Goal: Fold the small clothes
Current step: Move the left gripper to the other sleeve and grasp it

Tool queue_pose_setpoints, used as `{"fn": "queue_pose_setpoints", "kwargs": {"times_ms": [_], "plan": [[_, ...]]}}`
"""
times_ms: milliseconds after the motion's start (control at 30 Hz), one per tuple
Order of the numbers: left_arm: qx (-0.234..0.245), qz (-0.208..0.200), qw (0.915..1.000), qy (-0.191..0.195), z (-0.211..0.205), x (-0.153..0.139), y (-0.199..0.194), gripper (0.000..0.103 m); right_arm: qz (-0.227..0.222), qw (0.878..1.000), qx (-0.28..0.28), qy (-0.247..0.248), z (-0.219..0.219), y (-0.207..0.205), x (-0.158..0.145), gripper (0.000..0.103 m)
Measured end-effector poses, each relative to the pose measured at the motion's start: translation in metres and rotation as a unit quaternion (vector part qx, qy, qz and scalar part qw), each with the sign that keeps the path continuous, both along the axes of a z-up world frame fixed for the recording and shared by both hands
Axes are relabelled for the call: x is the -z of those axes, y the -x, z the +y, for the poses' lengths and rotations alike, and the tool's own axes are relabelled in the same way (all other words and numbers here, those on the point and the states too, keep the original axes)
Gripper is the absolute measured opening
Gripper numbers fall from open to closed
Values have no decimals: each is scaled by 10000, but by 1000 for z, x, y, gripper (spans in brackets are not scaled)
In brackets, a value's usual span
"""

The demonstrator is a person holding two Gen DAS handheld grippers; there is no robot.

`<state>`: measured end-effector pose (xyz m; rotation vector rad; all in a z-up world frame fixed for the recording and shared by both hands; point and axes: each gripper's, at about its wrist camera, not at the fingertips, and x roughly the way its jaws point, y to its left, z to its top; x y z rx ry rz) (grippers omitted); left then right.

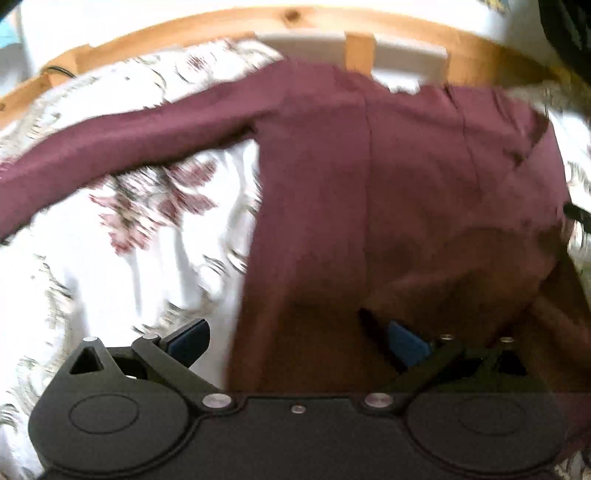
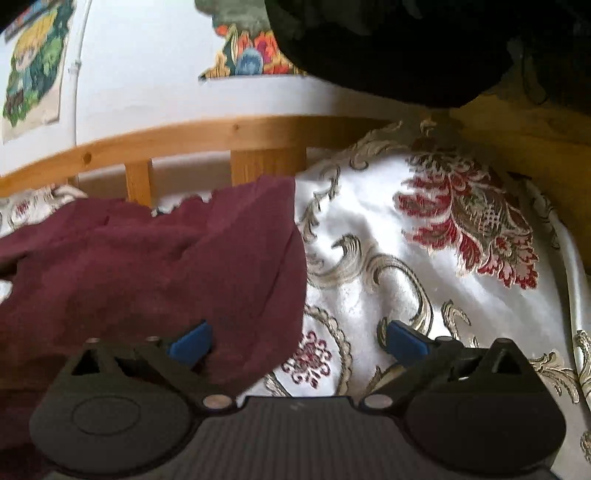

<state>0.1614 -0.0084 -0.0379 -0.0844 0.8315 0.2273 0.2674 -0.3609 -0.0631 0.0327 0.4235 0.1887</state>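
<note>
A maroon long-sleeved top (image 1: 369,177) lies spread on a white floral bedspread (image 1: 110,266), one sleeve stretched out to the left. My left gripper (image 1: 295,339) is open wide over the top's near hem, its right finger on the cloth and its left finger over the bedspread. In the right wrist view the same top (image 2: 147,266) fills the left side. My right gripper (image 2: 299,341) is open wide astride the top's right edge, left finger on the cloth, right finger over the bedspread (image 2: 424,266).
A wooden bed rail (image 1: 221,26) with slats runs along the far side, also in the right wrist view (image 2: 221,133). A white wall with pictures (image 2: 33,70) is behind it. A dark object (image 2: 406,48) hangs at the top right.
</note>
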Motion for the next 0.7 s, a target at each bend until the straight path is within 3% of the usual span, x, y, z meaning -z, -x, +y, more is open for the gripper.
{"fn": "queue_pose_setpoints", "kwargs": {"times_ms": [167,267,333,500,600,700], "plan": [[-731,-636,9943,-437,42,-28,32,102,-106,9997,-188,-132,7,9,-7,103],[-1649,-1159,9779,-554,77,-39,65,102,-156,9992,-344,-89,15,15,-9,103],[-2258,-1420,9620,-577,102,-46,83,102,-206,9989,-408,-43,21,19,-10,103],[-3382,-1518,9261,-707,170,-58,105,102,-274,9980,-568,13,31,29,-12,103],[-3685,-1730,9130,-285,201,-61,112,101,-286,9974,-662,41,35,35,-14,103],[-3657,-1836,9121,-233,218,-61,108,99,-278,9969,-727,101,40,40,-14,103]]}}
